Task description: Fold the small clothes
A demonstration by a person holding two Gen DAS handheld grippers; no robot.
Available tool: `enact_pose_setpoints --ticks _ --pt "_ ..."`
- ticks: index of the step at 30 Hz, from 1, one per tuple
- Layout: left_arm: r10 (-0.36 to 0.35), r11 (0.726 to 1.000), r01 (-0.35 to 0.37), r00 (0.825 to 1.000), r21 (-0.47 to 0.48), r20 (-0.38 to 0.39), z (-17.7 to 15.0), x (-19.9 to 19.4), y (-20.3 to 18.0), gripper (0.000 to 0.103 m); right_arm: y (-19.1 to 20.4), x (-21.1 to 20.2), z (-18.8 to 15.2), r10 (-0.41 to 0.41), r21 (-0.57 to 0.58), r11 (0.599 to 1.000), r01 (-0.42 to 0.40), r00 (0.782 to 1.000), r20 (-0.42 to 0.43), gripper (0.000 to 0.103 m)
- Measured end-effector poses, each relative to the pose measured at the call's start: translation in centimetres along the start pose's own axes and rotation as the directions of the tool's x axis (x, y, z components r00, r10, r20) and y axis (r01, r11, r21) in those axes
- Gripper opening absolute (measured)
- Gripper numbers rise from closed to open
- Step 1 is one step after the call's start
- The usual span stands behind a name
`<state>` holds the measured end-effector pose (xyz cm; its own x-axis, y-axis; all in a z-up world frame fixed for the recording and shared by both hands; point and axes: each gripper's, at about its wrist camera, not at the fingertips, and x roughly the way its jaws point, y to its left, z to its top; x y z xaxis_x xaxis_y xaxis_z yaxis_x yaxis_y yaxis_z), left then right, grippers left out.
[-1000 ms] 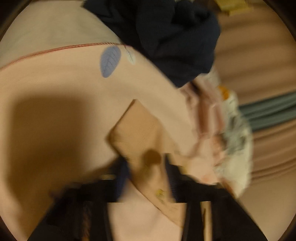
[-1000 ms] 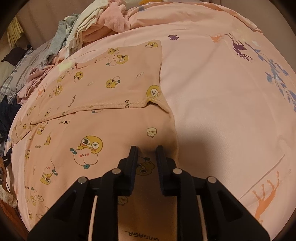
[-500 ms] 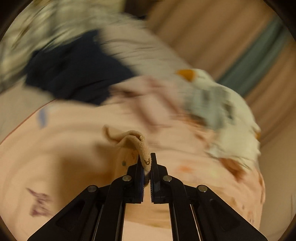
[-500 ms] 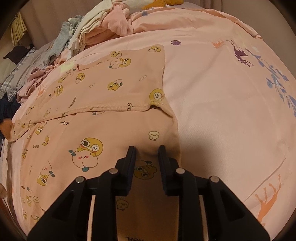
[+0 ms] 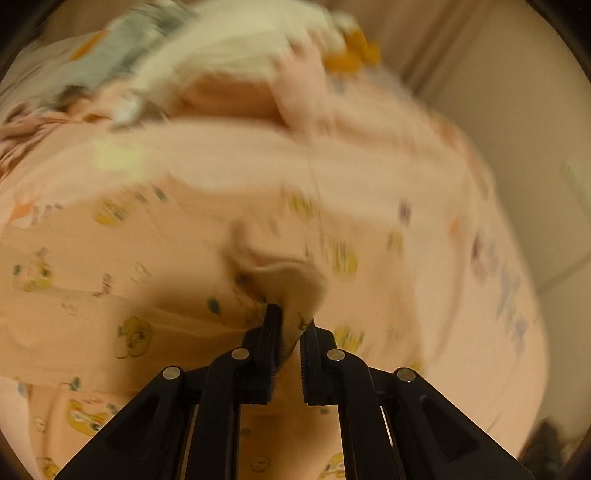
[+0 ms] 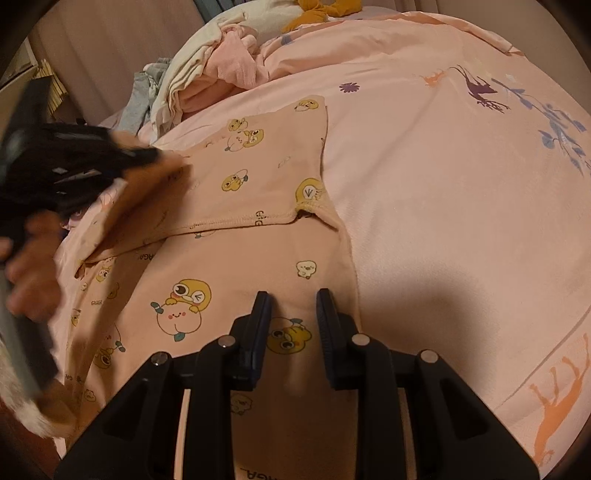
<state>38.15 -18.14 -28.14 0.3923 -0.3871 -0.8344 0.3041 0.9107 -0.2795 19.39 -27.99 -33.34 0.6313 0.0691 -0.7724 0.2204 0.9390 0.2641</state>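
Observation:
A small peach garment with yellow cartoon prints [image 6: 229, 266] lies spread on the pink bed cover [image 6: 443, 184], one sleeve folded across its top. My right gripper [image 6: 293, 299] is open, its fingers resting over the garment's near right part. My left gripper [image 5: 290, 317] is shut on a bunched edge of the garment [image 5: 291, 280] and holds it lifted over the spread cloth. In the right wrist view the left gripper [image 6: 147, 155] comes in from the left with that edge. The left wrist view is blurred.
A heap of other clothes [image 6: 207, 81], white, pink and grey, lies at the far side of the bed, with an orange item [image 6: 321, 11] behind it. A beige wall [image 5: 517, 129] stands beyond the bed.
My left gripper has swung over the garment, carrying its pinched edge to the right across the shirt, and now shows in the right wrist view. My right gripper has stayed almost still.

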Motion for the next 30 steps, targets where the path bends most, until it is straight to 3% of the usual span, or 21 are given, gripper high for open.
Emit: enact_pose_setpoints --ticks 2,4,6,8,11,12,13,15,17,19,21,23,25,26,28,30 --pt "0.039 0.999 -0.036 0.996 0.032 -0.078 -0.3 0.5 0.1 0.005 0.4 0.0 -0.1 -0.013 -0.017 1.000 0.014 1.000 0.010 0.027" --pt "0.015 1.000 -0.013 0.996 0.027 -0.083 -0.3 -1.0 1.3 0.005 1.0 0.0 -0.2 -0.027 -0.044 0.999 0.027 1.000 0.012 0.030" --pt "0.005 0.999 -0.002 0.998 0.036 -0.069 0.0 -3.6 2.8 0.012 1.5 0.1 -0.3 -0.026 -0.082 0.996 0.027 1.000 0.015 0.043" --pt "0.005 1.000 -0.005 0.999 0.017 -0.039 -0.4 -7.0 5.0 0.042 2.3 0.3 -0.4 -0.042 -0.129 0.991 0.043 0.999 0.015 0.054" --pt "0.056 0.997 -0.050 0.993 -0.063 0.104 -1.9 -12.0 9.1 0.066 3.7 0.7 -0.6 -0.121 -0.206 0.971 0.122 0.992 0.020 0.058" --pt "0.106 0.991 -0.091 0.983 -0.099 0.149 -2.5 -13.3 10.7 0.067 3.9 0.8 -0.6 -0.133 -0.218 0.967 0.135 0.991 0.025 0.060" --pt "0.181 0.976 -0.154 0.967 -0.156 0.179 -3.6 -14.5 13.1 0.067 3.8 0.8 -0.6 -0.130 -0.217 0.967 0.133 0.991 0.027 0.060" --pt "0.226 0.960 -0.191 0.960 -0.205 0.163 -4.9 -14.6 15.4 0.067 2.9 0.5 -0.4 -0.093 -0.183 0.978 0.095 0.995 0.022 0.061" --pt "0.189 0.961 -0.160 0.976 -0.224 0.112 -6.6 -13.3 17.8 0.062 2.3 0.4 -0.2 -0.074 -0.152 0.985 0.076 0.997 0.017 0.061" --pt "0.181 0.959 -0.170 0.983 -0.226 0.028 -7.9 -11.0 19.0 0.047 2.6 0.2 0.1 -0.090 -0.120 0.989 0.089 0.996 -0.005 0.061" --pt "0.184 0.963 -0.182 0.983 -0.198 -0.012 -8.2 -9.4 19.0 0.036 3.7 0.0 1.1 -0.102 -0.105 0.990 0.094 0.992 -0.072 0.063" --pt "0.218 0.964 -0.214 0.976 -0.155 0.006 -8.2 -8.2 17.9 0.032 4.9 -0.7 2.0 -0.044 -0.087 0.996 0.034 0.992 -0.122 0.063" --pt "0.243 0.967 -0.237 0.969 -0.094 0.048 -7.5 -7.4 16.1 0.030 6.8 -1.9 3.9 0.028 -0.088 0.995 -0.037 0.995 -0.100 0.063" --pt "0.245 0.967 -0.241 0.968 -0.081 0.046 -7.2 -7.0 15.7 0.022 7.8 -2.2 4.8 0.038 -0.102 0.994 -0.046 0.996 -0.078 0.063" --pt "0.286 0.956 -0.281 0.957 -0.084 0.046 -6.7 -6.0 15.7 0.019 9.9 -1.9 7.0 0.039 -0.129 0.991 -0.045 0.998 -0.045 0.076" --pt "0.310 0.949 -0.305 0.948 -0.077 0.064 -6.5 -6.0 15.4 0.015 12.2 -0.1 8.7 0.020 -0.165 0.986 -0.028 0.999 -0.051 0.079"
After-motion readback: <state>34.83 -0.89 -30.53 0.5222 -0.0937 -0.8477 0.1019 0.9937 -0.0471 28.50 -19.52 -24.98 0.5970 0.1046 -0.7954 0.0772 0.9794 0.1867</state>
